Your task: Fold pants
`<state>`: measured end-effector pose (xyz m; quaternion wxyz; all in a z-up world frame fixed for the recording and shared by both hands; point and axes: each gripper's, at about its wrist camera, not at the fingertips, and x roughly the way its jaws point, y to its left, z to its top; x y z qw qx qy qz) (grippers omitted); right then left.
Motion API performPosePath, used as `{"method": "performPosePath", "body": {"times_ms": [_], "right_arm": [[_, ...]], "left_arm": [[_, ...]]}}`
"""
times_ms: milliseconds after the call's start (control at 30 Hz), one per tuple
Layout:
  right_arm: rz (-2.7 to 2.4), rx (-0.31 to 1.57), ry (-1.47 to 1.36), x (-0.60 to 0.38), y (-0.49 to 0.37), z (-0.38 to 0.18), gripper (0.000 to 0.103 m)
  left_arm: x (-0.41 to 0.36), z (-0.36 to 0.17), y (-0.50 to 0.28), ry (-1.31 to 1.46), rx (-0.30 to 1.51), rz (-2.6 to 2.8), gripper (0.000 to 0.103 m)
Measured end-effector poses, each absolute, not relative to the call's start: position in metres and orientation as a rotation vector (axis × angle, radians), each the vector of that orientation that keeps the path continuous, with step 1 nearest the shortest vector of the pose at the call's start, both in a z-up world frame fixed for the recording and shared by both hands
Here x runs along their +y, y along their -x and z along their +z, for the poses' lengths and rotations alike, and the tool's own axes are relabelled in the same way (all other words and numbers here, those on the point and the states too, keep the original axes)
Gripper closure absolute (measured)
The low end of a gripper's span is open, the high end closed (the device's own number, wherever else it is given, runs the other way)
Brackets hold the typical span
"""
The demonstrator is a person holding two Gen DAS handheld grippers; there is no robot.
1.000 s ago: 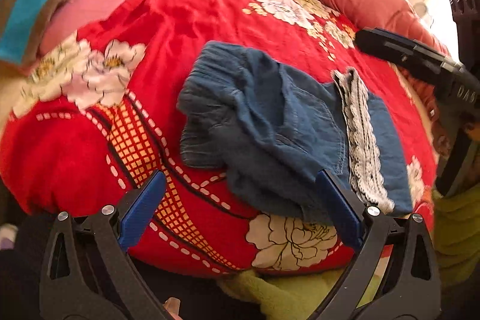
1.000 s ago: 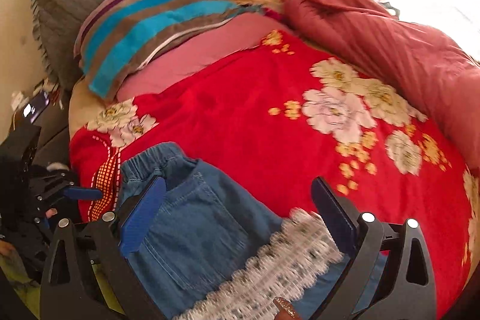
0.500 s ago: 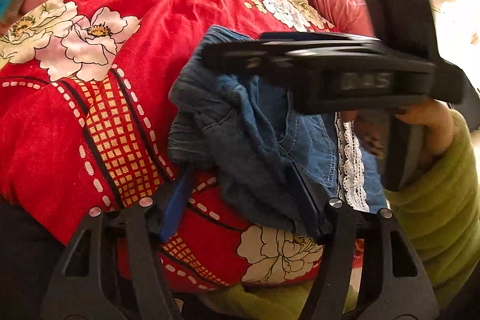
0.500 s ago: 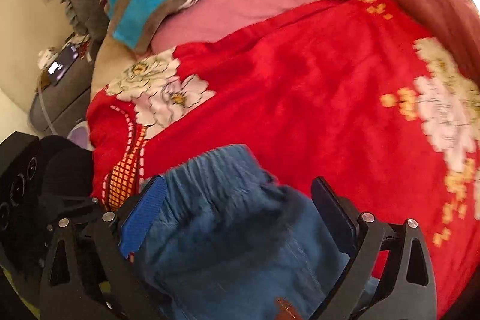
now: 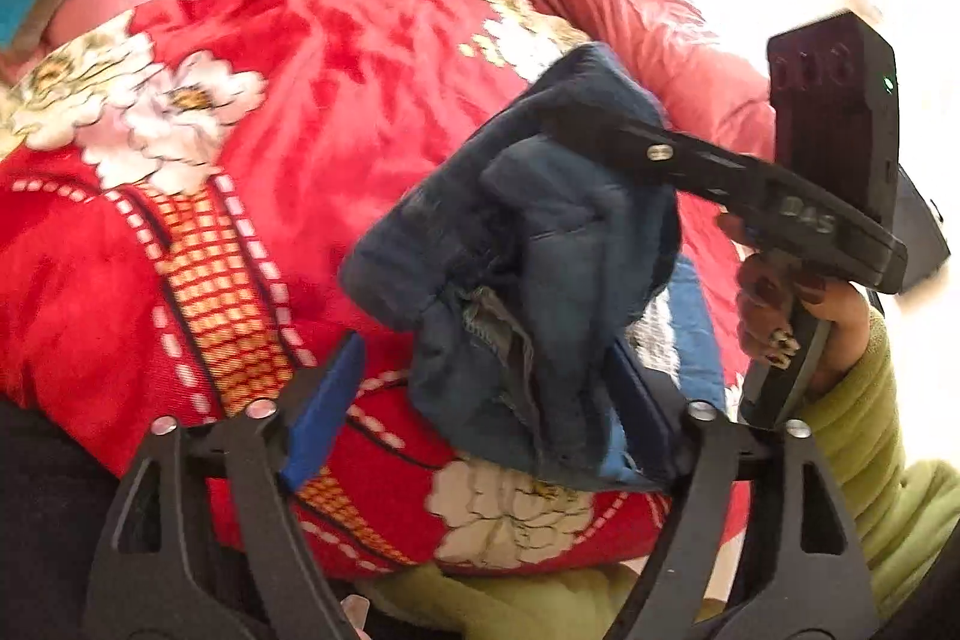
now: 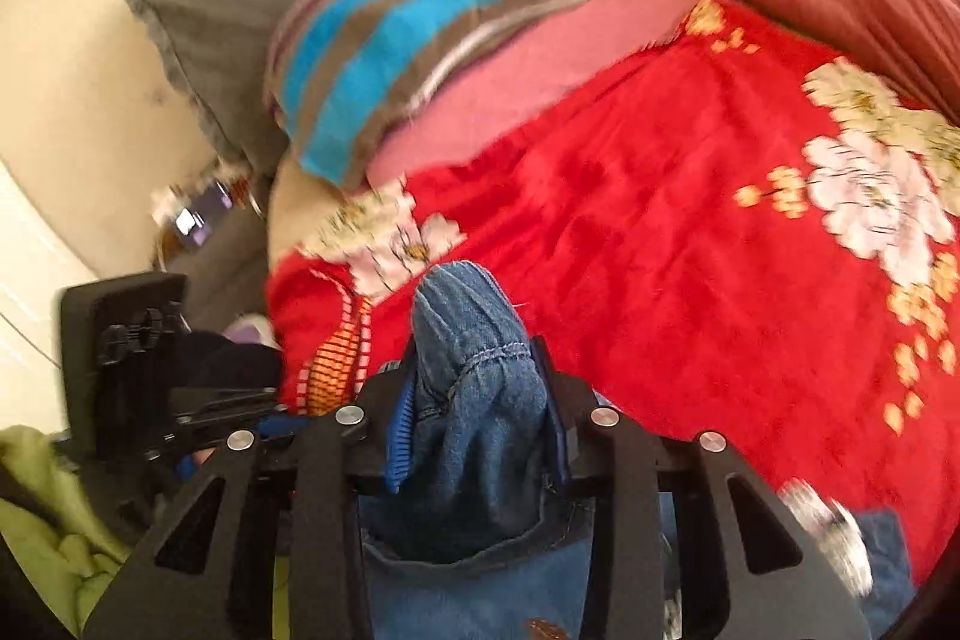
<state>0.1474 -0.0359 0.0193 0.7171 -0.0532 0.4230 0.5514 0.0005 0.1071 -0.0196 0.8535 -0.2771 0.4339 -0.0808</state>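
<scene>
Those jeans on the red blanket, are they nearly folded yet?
Partway, I'd say. The jeans already look doubled into a short bundle on the red blanket. In hand: the right claw is shut on the waistband end, lifted off the bed, while the left claw is open at the near edge. Left: lay that end down and flatten it.

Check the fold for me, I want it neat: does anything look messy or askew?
Yes. The denim pants hang bunched and crumpled from the shut right gripper instead of lying flat on the red blanket. Open left gripper holds nothing.
</scene>
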Motion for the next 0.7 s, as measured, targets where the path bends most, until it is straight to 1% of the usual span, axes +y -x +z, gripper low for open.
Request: {"method": "performPosePath", "body": {"times_ms": [133,200,267,367,433,467,500,567,600,633,700], "right_arm": [[1.211,0.895,0.030,-0.081,-0.146,0.035,0.071],[1.201,0.883,0.005,-0.094,-0.148,0.039,0.071],[1.190,0.868,-0.025,-0.109,-0.147,0.042,0.071],[1.164,0.846,-0.067,-0.130,-0.146,0.045,0.070],[1.139,0.824,-0.092,-0.149,-0.145,0.048,0.065],[1.118,0.814,-0.114,-0.160,-0.145,0.047,0.055],[1.098,0.811,-0.136,-0.170,-0.145,0.045,0.042],[1.032,0.802,-0.199,-0.199,-0.142,0.038,0.035],[0.979,0.806,-0.210,-0.210,-0.139,0.033,0.024],[0.903,0.816,-0.208,-0.224,-0.136,0.024,0.021],[0.809,0.860,-0.204,-0.241,-0.131,0.008,0.021]], "left_arm": [[0.088,-0.018,-0.007,0.579,0.925,-0.223,0.020],[0.075,-0.021,-0.015,0.595,0.948,-0.277,0.018],[0.056,-0.021,-0.026,0.591,0.980,-0.325,0.018],[0.027,-0.011,-0.035,0.554,0.976,-0.408,0.019],[0.006,-0.002,-0.037,0.494,0.960,-0.447,0.021],[-0.002,0.000,-0.036,0.475,0.952,-0.462,0.021],[-0.015,0.004,-0.035,0.436,0.937,-0.490,0.021],[-0.034,0.006,-0.026,0.359,0.928,-0.538,0.021],[-0.043,0.003,-0.027,0.333,0.932,-0.563,0.021],[-0.051,0.000,-0.025,0.311,0.941,-0.588,0.021],[-0.069,-0.009,-0.023,0.254,0.968,-0.617,0.021]]}}
